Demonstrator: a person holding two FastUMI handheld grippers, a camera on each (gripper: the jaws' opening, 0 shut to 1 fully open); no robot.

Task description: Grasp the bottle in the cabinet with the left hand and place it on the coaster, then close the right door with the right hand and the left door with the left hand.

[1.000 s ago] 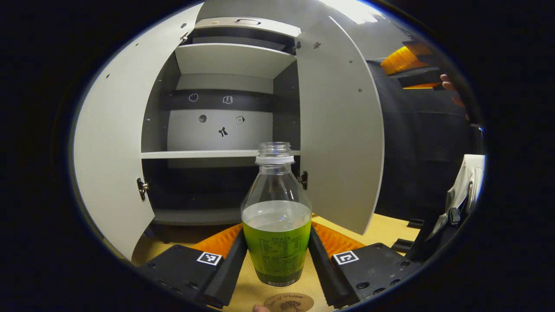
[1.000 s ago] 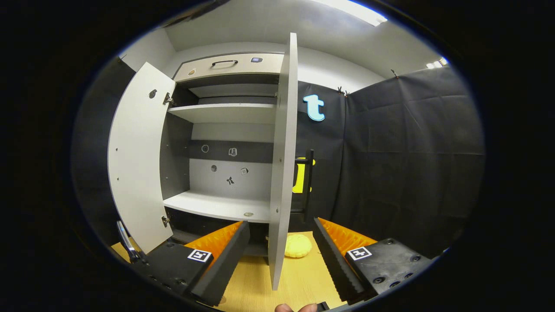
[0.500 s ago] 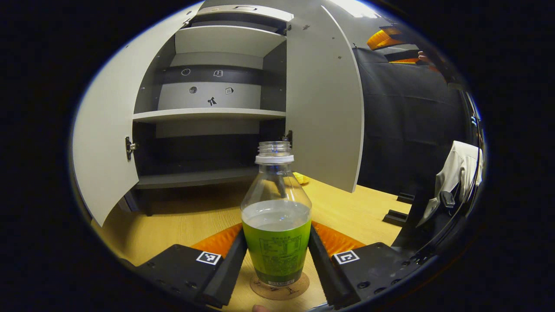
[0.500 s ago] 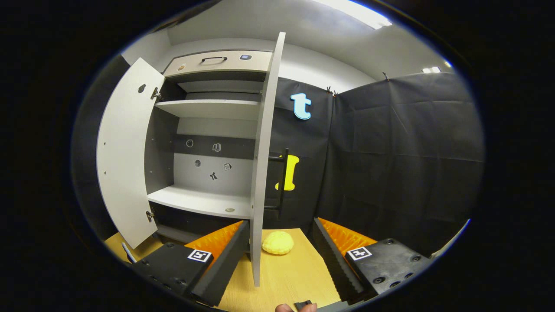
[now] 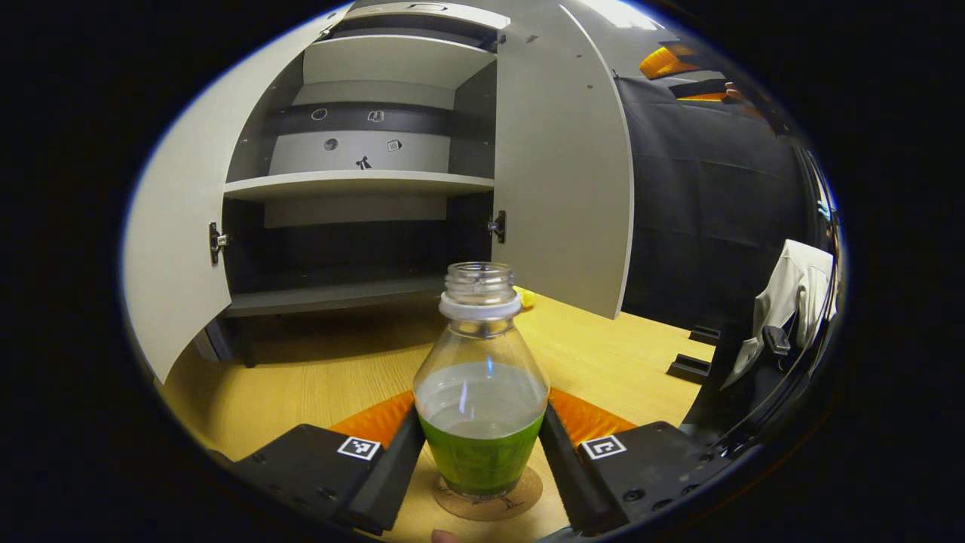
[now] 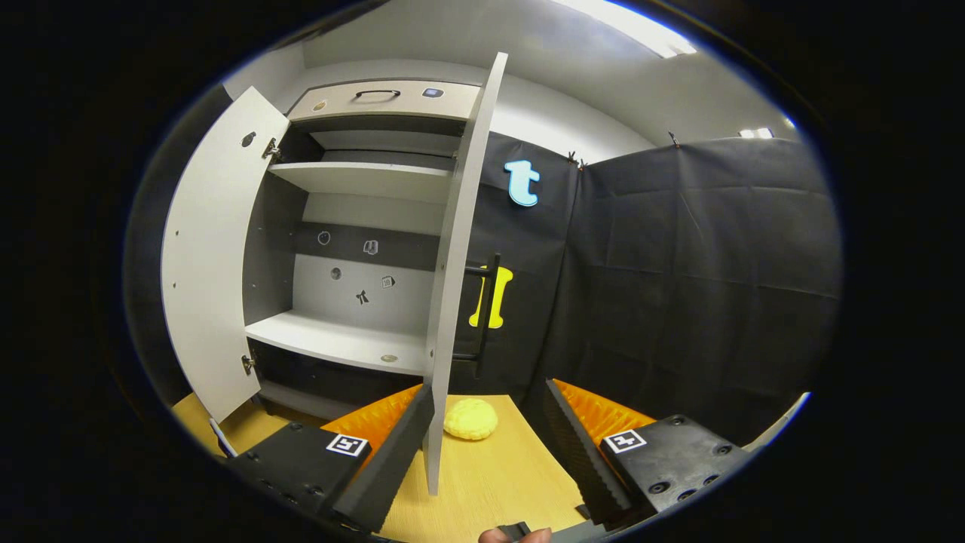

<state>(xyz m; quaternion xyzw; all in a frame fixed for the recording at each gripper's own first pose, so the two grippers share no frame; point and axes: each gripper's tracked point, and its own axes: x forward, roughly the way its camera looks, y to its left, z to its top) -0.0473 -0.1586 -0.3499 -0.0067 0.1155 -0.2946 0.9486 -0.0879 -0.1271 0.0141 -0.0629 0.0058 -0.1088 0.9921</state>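
A clear bottle (image 5: pixel 481 422) with a green label and no cap stands upright on the round cork coaster (image 5: pixel 520 498) on the wooden table. My left gripper (image 5: pixel 481 471) is shut on the bottle's lower body, a finger pressing each side. Behind it the grey cabinet (image 5: pixel 354 181) stands with its left door (image 5: pixel 181 249) and right door (image 5: pixel 562 173) swung open. In the right gripper view my right gripper (image 6: pixel 486 452) is open and holds nothing. The right door's edge (image 6: pixel 452 264) stands just ahead of its left finger, and the black door handle (image 6: pixel 490 302) shows behind that edge.
A yellow lump (image 6: pixel 470 418) lies on the table by the right door's foot. Small black blocks (image 5: pixel 690 368) sit on the table at right, and a pale garment (image 5: pixel 791 294) hangs beyond them. The cabinet's middle shelf (image 6: pixel 339 343) carries a small disc.
The left gripper has lowered the bottle from above the table onto the coaster. The right gripper has drifted rightward, so the right door's edge now sits nearer its left finger.
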